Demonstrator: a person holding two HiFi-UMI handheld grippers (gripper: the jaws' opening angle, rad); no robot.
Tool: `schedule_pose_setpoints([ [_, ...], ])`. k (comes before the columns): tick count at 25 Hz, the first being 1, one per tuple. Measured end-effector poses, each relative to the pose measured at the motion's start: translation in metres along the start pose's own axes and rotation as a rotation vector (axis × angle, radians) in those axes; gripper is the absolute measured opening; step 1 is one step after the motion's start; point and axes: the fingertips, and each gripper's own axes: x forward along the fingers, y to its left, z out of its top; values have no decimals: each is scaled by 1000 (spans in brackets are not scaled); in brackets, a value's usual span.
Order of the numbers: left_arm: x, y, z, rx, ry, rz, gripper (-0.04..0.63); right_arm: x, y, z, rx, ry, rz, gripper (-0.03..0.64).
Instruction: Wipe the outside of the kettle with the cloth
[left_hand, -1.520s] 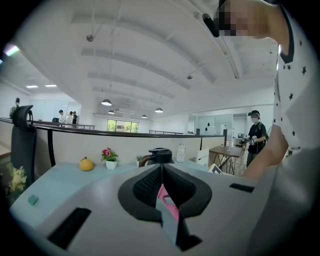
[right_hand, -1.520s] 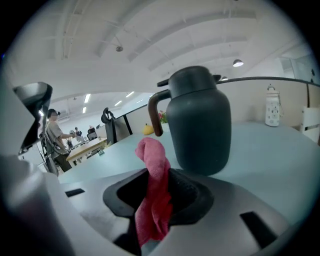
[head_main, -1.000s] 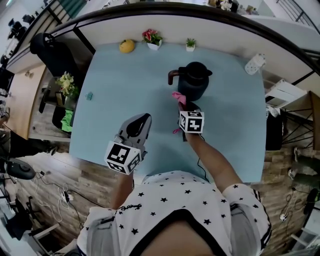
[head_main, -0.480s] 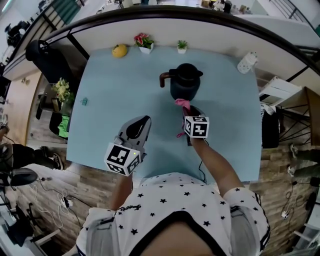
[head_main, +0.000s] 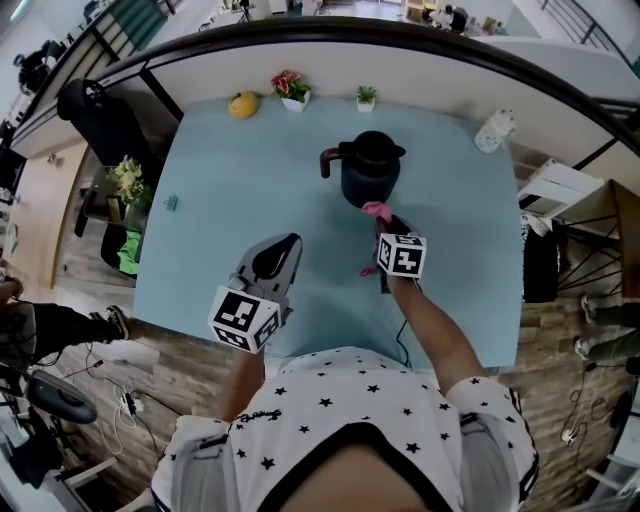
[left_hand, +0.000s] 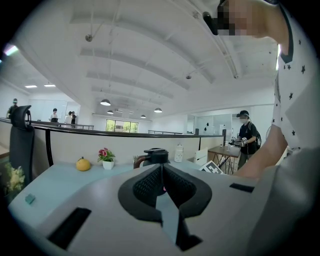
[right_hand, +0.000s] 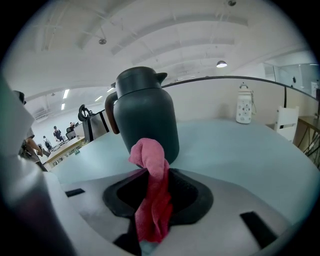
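Observation:
A dark kettle with a brown handle stands upright on the pale blue table, its handle pointing left. In the right gripper view the kettle fills the middle, just beyond the jaws. My right gripper is shut on a pink cloth, whose bunched end sits just short of the kettle's near side. My left gripper hovers over the table to the kettle's lower left, shut with nothing held. The kettle's lid shows above its jaws.
Along the table's far edge sit a yellow fruit, a small flower pot and a little green plant. A white bottle-like object stands at the far right corner. A small teal item lies near the left edge.
My right gripper with the cloth has drifted slightly right and back from the kettle. The left gripper has stayed put.

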Motion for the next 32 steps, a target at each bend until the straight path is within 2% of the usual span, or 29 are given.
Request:
schedule_pose_setpoints([
  [4,-3,1,1,6,-5,3,35,-5,1,0,5,-16,8,121],
  [7,-4,4,3,10,-11,9,35,-21,-1,5,64,-61,28,121],
  [10,-5,10,5,17,-15,21,35,-46,-2,25,101,-150,60,121],
  [14,-5,14,10,30,-27,30,35,-86,-2,60,75,-282,106,121],
  [19,-7,16,13,38,-37,33,35,-125,10,88,53,-394,162,121],
  [25,-4,12,15,44,-36,23,35,-144,31,96,59,-434,229,121],
  [32,-6,11,13,49,-36,27,35,-149,41,98,65,-447,263,120],
])
